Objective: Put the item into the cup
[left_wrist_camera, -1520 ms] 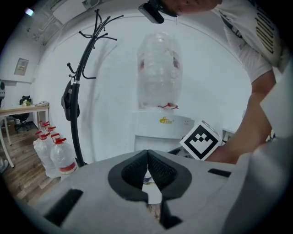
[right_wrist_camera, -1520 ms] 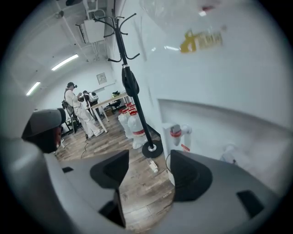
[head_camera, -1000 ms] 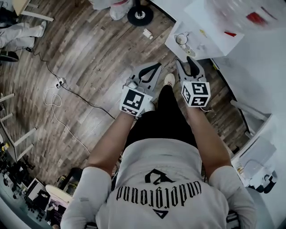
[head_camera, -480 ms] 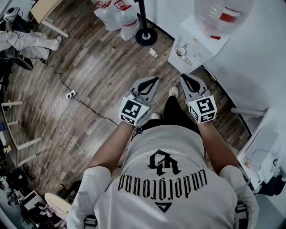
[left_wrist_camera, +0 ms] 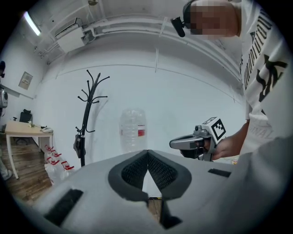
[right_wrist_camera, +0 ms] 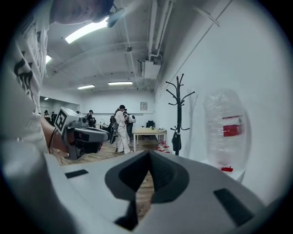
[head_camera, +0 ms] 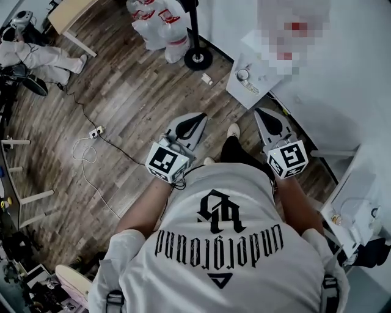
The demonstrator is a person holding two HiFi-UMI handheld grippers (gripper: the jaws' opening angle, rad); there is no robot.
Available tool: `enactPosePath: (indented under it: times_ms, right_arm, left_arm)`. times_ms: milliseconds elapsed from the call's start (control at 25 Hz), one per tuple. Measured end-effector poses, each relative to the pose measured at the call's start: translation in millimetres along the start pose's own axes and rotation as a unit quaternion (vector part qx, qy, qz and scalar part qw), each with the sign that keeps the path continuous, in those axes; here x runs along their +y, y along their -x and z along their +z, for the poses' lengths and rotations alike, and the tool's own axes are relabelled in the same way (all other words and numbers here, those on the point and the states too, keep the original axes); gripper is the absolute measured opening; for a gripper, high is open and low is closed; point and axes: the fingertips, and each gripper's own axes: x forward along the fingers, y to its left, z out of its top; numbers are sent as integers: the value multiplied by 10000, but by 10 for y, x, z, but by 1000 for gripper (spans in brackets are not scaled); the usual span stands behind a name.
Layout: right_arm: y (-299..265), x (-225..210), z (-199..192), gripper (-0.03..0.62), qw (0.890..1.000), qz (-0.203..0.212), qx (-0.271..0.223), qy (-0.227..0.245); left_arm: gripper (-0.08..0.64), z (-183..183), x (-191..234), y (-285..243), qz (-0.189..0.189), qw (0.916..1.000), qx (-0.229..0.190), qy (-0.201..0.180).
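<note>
Two hand-held grippers, both closed and empty, above a wooden floor

1. Wooden floor (head_camera: 122,92): dark planks that carry everything listed below.
2. Person's white printed shirt (head_camera: 220,244): fills the lower part of the head view, both forearms reaching forward.
3. Water dispenser (head_camera: 259,82): white, at the floor's far right edge against the wall, with a large clear bottle (left_wrist_camera: 132,130) upright on top.
4. Coat stand (left_wrist_camera: 87,114): black and upright, just left of the dispenser.
5. Table (head_camera: 70,15): pale wood, at the floor's far left corner.
6. White bags (head_camera: 156,24): red-marked, clustered beside the coat stand's base.
7. Left gripper (head_camera: 200,116): jaws pressed together at the tips, nothing between them, held over bare floor.
8. Right gripper (head_camera: 260,112): jaws clenched tip to tip, likewise empty, near the dispenser's front.
9. Power strip (head_camera: 95,131): white, with a looped cable, towards the floor's left edge.
10. Small round object (head_camera: 243,74): on the dispenser's near left corner. Whether it is the cup cannot be told, and the item cannot be made out in any view.
</note>
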Motion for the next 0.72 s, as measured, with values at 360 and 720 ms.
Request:
enactPosePath:
  times_ms: [360,720]
  right_arm:
    - [450,123,331,5,9991,154,-274,283]
    - [1098,-94,372,5,9978,263,-476,371]
  left_arm:
    - [6,349,-217,180,146,9994,-324,8]
    - [6,534,-774,19,304,9984,-424,-211]
